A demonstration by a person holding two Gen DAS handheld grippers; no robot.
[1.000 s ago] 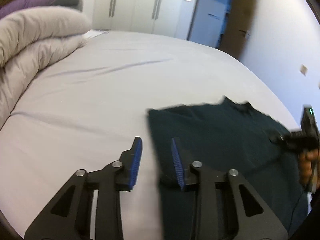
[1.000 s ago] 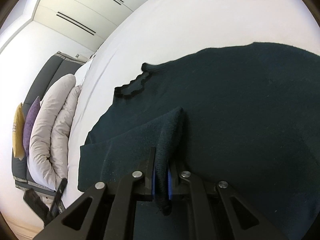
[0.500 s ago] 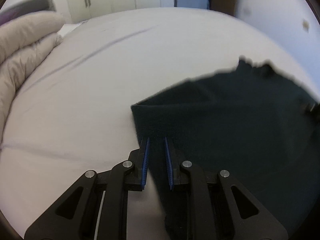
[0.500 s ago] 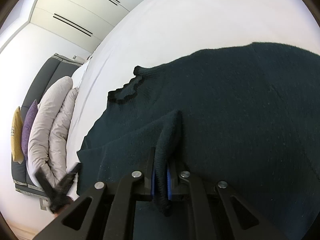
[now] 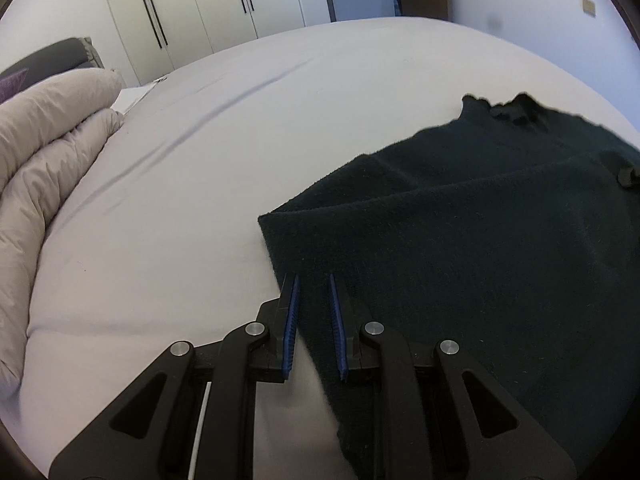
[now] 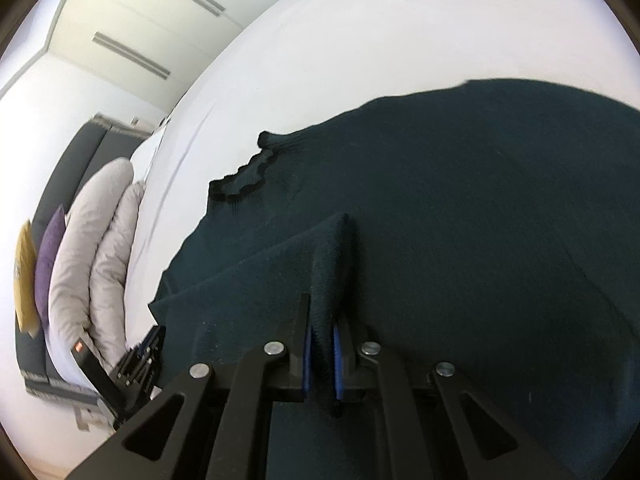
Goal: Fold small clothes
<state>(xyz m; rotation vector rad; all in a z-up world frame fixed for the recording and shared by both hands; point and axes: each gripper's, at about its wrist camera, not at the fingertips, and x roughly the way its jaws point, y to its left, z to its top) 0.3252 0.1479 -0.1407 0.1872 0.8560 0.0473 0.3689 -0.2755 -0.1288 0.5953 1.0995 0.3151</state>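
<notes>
A dark green sweater with a frilled collar lies spread on the white bed. My left gripper is at the sweater's near side edge. Its blue pads have closed in on the fabric, which fills the gap at the tips. In the right wrist view the same sweater covers most of the frame, collar to the upper left. My right gripper is shut on a raised fold of the sweater. The left gripper's body shows at the sweater's far edge.
A rolled beige duvet lies along the bed's left side, with purple and yellow cushions against a dark headboard. White wardrobes and a doorway stand beyond the bed. Bare sheet stretches behind and left of the sweater.
My left gripper came down and across to the sweater's edge, rolled, and its jaws narrowed around the fabric. The right gripper kept still, holding its fold.
</notes>
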